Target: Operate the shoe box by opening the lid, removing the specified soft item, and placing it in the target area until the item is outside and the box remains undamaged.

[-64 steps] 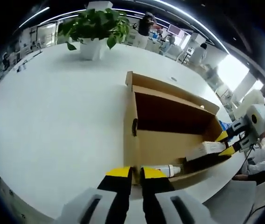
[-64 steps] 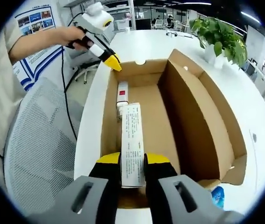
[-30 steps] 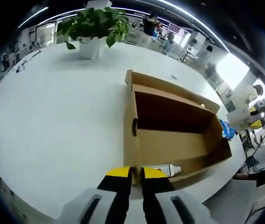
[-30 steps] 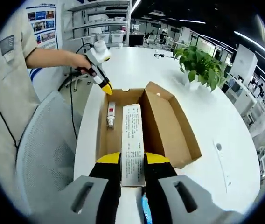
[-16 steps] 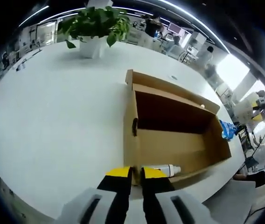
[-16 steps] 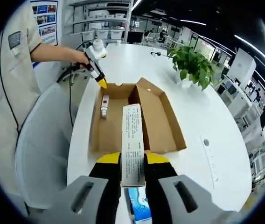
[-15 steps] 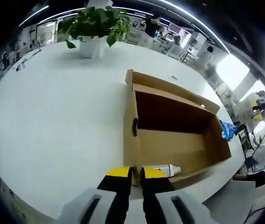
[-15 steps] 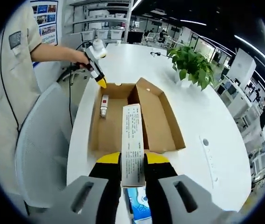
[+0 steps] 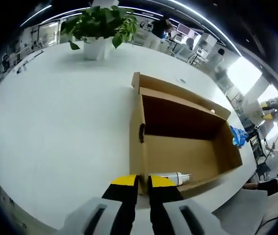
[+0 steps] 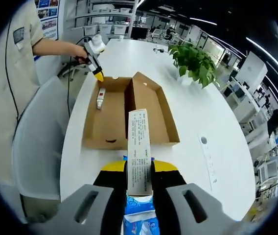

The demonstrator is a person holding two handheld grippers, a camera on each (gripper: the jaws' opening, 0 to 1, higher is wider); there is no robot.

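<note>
The open cardboard shoe box (image 9: 178, 147) lies on the white table, its lid flap (image 10: 151, 105) folded out flat. My left gripper (image 9: 140, 182) is shut on the box's near end wall, and in the right gripper view the left gripper (image 10: 98, 74) is held by a hand at the box's far end. A white tube (image 9: 171, 177) with a red label (image 10: 100, 98) lies inside. My right gripper (image 10: 139, 169) is shut on a long white printed carton (image 10: 139, 147), held high above the table, outside the shoe box (image 10: 107, 120).
A blue pack (image 10: 139, 218) lies on the table just below my right gripper, also seen beside the box as the blue pack (image 9: 238, 136). A potted plant (image 10: 194, 61) stands further along the table. A grey mesh chair (image 10: 34, 147) and a person's body (image 10: 7, 73) are at the table's edge.
My right gripper has drawn back and up from the box with the white carton, so the box looks smaller and the blue pack shows beneath. My left gripper has stayed on the box wall.
</note>
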